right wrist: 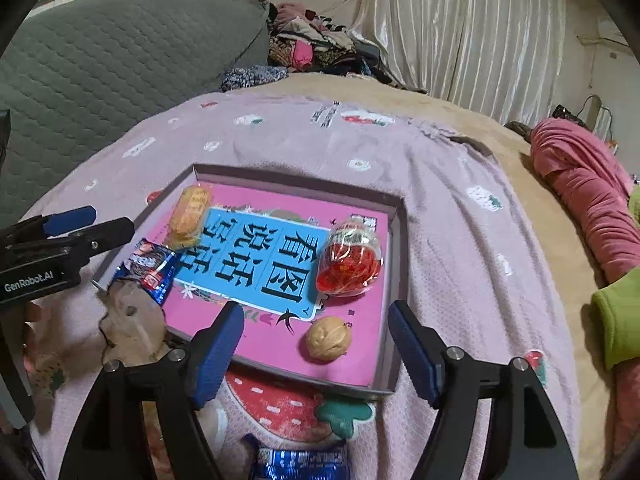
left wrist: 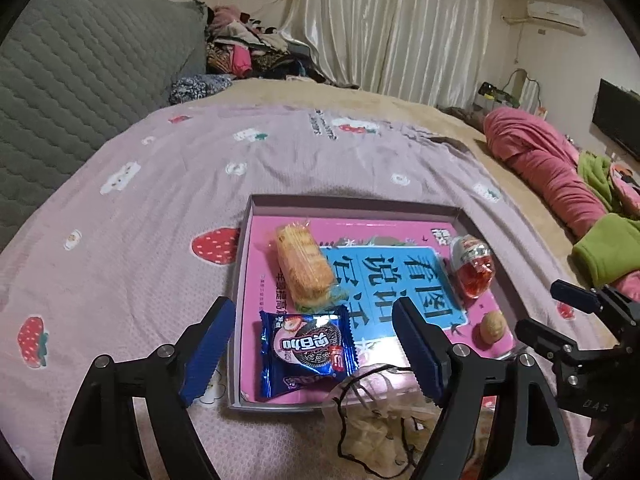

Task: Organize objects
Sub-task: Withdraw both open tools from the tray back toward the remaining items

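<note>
Both the left gripper (left wrist: pixel 316 348) and the right gripper (right wrist: pixel 316 354) are held wide open and empty. A cookie packet (left wrist: pixel 306 350), biscuits (left wrist: pixel 305 268), a walnut (right wrist: pixel 328 338) and a red sweet (right wrist: pixel 349 262) are laid in the tray (right wrist: pixel 298 178).

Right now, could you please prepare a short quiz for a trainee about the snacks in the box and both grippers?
1. True or false: the walnut lies inside the shallow box.
2. Which item lies closest to the left gripper? A) the Oreo packet B) the red-filled egg-shaped capsule C) the wrapped biscuit stack
3. Fill in: the right gripper is ____, with nothing between its fingers.

Key: 1 true; 2 A; 3 open
</note>
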Motion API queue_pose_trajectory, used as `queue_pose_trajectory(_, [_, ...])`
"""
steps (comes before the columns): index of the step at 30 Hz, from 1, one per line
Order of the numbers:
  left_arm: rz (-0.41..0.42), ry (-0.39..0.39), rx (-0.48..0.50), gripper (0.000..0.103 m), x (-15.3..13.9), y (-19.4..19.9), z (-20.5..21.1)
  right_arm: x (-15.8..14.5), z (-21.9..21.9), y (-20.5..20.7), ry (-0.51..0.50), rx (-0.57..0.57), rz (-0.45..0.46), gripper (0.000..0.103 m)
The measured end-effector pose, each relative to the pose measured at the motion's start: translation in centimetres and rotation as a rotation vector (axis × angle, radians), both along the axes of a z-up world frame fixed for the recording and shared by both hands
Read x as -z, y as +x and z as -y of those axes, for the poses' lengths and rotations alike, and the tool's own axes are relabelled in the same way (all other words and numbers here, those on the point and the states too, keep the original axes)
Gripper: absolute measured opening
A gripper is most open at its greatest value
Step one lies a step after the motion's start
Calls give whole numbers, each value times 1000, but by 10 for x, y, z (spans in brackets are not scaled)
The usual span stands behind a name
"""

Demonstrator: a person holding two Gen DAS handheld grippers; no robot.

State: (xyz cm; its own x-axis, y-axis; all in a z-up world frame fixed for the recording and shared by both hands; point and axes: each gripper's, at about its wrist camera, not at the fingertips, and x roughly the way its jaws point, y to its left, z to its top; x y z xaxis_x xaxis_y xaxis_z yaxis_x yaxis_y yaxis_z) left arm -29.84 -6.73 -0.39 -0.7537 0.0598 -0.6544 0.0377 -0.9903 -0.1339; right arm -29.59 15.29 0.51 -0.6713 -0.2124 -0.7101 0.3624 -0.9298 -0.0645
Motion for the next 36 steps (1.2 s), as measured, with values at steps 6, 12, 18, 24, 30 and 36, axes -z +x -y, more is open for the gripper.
queue_pose_trajectory(6, [-17, 6, -6, 82, -21, 16, -1, -32, -6, 23, -3, 11, -37, 81])
queue_pose_trajectory(12, [-14, 7, -9, 82, -36, 35, -7, -59, -14, 48, -20, 15, -58, 85])
queue_pose_trajectory(18, [-1, -19, 9, 82, -46, 62, -23, -72, -24, 76, -57, 32, -55, 88])
queue_pose_trajectory(24, [0, -44, 35, 82, -56, 92, -41, -73, -29, 104, -50, 28, -42, 88])
queue_pose_trajectory(30, [-5, -68, 65, 82, -62, 119, -58, -67, -31, 133, -40, 3, -30, 88])
queue_pose_trajectory(36, [0, -73, 77, 82, -62, 141, -64, -57, -35, 151, -50, -3, -6, 88])
